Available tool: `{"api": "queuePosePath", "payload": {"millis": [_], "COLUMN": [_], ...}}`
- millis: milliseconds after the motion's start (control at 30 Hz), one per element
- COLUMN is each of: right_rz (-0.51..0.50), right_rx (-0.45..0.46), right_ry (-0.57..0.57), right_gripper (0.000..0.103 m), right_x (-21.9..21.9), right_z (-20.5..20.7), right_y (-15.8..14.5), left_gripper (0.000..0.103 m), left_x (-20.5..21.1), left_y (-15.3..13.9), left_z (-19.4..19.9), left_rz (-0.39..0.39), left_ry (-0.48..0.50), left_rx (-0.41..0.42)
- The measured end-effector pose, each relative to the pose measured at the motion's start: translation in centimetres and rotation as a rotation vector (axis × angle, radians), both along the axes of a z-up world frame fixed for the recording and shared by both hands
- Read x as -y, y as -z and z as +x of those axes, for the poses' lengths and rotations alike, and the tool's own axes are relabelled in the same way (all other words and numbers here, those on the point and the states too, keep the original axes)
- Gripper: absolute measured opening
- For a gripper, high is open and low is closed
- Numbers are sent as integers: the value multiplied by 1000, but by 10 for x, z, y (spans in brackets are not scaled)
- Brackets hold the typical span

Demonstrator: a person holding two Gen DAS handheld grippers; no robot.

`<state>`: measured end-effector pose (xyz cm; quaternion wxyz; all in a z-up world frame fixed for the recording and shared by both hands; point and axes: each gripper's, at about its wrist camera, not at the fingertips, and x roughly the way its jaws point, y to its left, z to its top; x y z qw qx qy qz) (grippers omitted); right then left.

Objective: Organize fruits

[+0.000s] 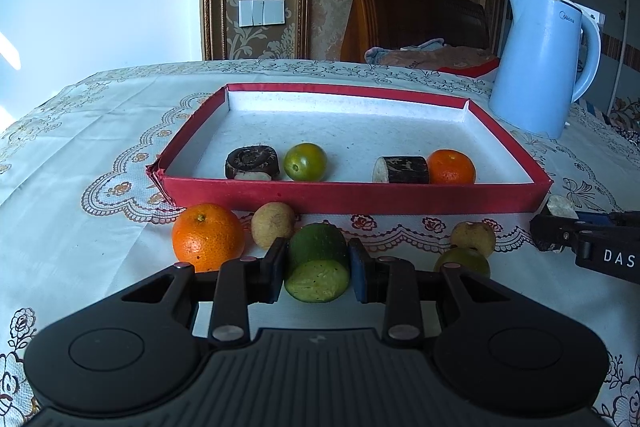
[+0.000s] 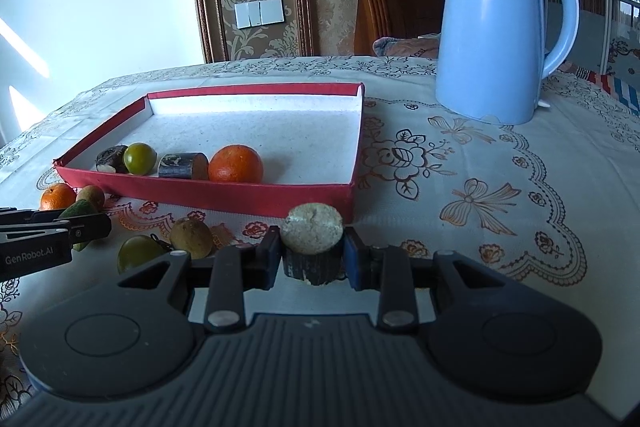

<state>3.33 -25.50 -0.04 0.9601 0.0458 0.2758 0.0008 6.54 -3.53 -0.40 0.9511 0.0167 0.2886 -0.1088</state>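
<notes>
Left hand-held gripper (image 1: 318, 269) is pinching a green cut piece (image 1: 319, 262) w/ pale flat face toward the cam, held just in front of the red tray (image 1: 352, 195). Right hand-held gripper (image 2: 312, 255) is clamped on a dark-skinned chunk (image 2: 313, 241), pale cut end up, right at the tray's near right corner; can't tell if either piece is touching the counter (image 2: 460, 187). Inside the tray, along the front wall, L to R: a dark slice (image 1: 251, 162), a green round fruit (image 1: 305, 161), a dark cylinder piece (image 1: 401, 169), a small orange (image 1: 451, 167). Outside on the counter, in front of the tray: a bigger orange (image 1: 207, 235), a tan round fruit (image 1: 273, 224) just beside it, then further right another tan fruit (image 1: 473, 238) w/ a green round one (image 1: 462, 261) touching it in front. Blue kettle (image 2: 496, 39) stands behind, well apart from the tray on its right side.
</notes>
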Motion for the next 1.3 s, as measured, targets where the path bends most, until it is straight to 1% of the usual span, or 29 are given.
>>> {"api": "queuePosePath", "payload": {"millis": [333, 633, 1000, 1300], "right_rz": [8, 10, 15, 28], "right_rx": [14, 26, 61, 66], "right_ry": [-7, -39, -82, -92], "right_gripper": [31, 31, 31, 31], "right_x": [1, -2, -9, -11], "right_z": [-2, -3, 3, 4], "right_y": [-1, -3, -12, -13], "left_gripper": [32, 32, 32, 32], "left_x": [1, 2, 3, 4], "left_y": [-1, -2, -2, -3], "left_z": [-2, -5, -6, -6], "left_rz": [4, 9, 17, 33], "left_ry": [0, -7, -18, -29], "left_rx": [10, 23, 29, 38]}}
